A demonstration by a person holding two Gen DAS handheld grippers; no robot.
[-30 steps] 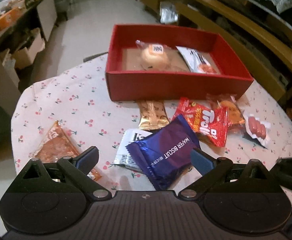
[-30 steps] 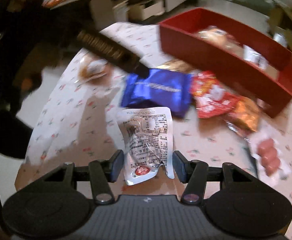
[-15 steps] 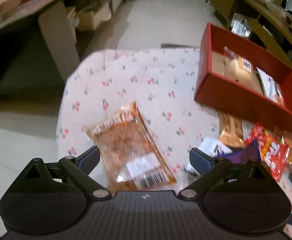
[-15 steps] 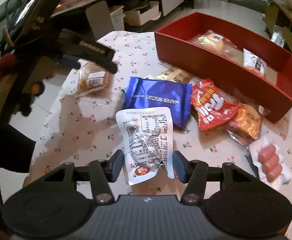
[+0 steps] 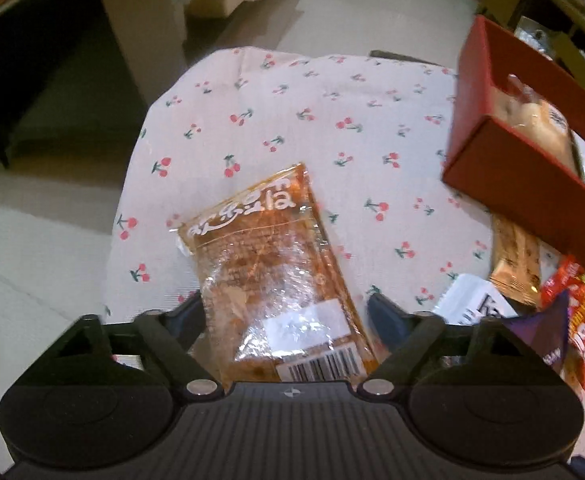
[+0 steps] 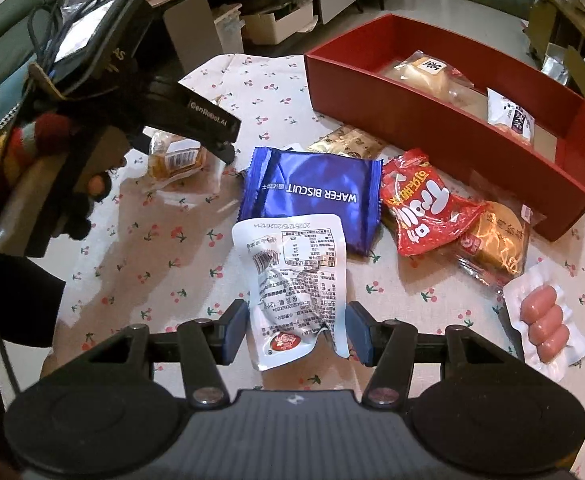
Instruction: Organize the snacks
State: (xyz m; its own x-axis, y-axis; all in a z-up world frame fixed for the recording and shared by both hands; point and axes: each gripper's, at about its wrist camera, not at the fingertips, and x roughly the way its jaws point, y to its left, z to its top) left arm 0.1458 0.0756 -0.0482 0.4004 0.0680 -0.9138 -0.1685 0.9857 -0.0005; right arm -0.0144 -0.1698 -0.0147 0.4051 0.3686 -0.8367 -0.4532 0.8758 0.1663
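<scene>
Nearest the right wrist camera, the right claw (image 6: pixel 296 326) pinches a white pouch (image 6: pixel 292 280) by its lower end, a pad pressed on each side, above the cherry-print cloth of the bench (image 6: pixel 164 264). Just beyond the pouch lies a blue wafer packet (image 6: pixel 312 196). To its right are a red candy bag (image 6: pixel 424 204) and an orange bun packet (image 6: pixel 496 244), touching each other, and a sausage pack (image 6: pixel 544 320) sits near the bench's right edge. A gold packet (image 6: pixel 348 144) lies between the wafer packet and the red box (image 6: pixel 412 112), which stands toward the far right corner and holds a bread bun (image 6: pixel 428 76) and a small white packet (image 6: pixel 510 114).

Near the bench's left edge, the left claw (image 5: pixel 288 314) has just been closing around an orange snack packet (image 5: pixel 272 268) that lies flat on the cloth. Its left pad touches the wrapper's edge, while the right pad stands just beside it, so the packet is not yet pinched. A person's hand (image 6: pixel 92 184) grips the left claw's handle.
</scene>
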